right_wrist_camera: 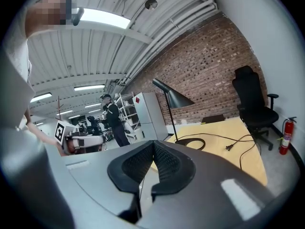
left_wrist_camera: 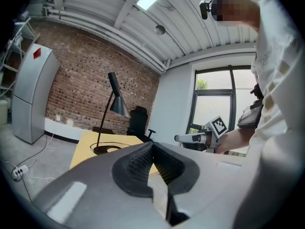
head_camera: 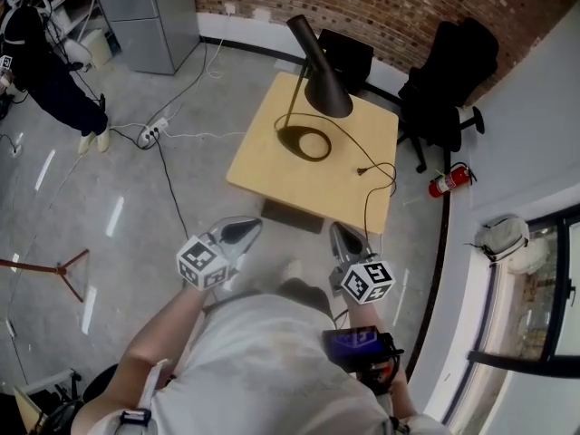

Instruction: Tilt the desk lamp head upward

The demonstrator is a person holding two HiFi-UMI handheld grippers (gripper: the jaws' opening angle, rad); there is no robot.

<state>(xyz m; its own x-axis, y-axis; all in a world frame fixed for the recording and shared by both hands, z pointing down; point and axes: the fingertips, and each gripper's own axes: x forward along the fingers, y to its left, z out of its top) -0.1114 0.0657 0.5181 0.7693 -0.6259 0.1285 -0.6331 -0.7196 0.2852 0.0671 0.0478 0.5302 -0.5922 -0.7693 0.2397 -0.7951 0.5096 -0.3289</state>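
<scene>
A black desk lamp stands on a light wooden table (head_camera: 272, 166). Its ring base (head_camera: 304, 142) rests near the table's middle, a thin stem rises from it, and the cone head (head_camera: 319, 69) points downward. The lamp's cord (head_camera: 367, 184) runs across the tabletop with its plug lying loose. My left gripper (head_camera: 241, 235) and right gripper (head_camera: 344, 240) are both shut and empty, held in front of the person's body, short of the table's near edge. The lamp head (left_wrist_camera: 116, 97) shows ahead in the left gripper view, and the lamp head (right_wrist_camera: 174, 97) in the right gripper view.
A black office chair (head_camera: 449, 80) and another dark chair (head_camera: 344, 57) stand behind the table by the brick wall. A red fire extinguisher (head_camera: 450, 180) lies on the floor at right. A power strip (head_camera: 149, 134) with cables is at left. Another person (head_camera: 45, 71) stands far left.
</scene>
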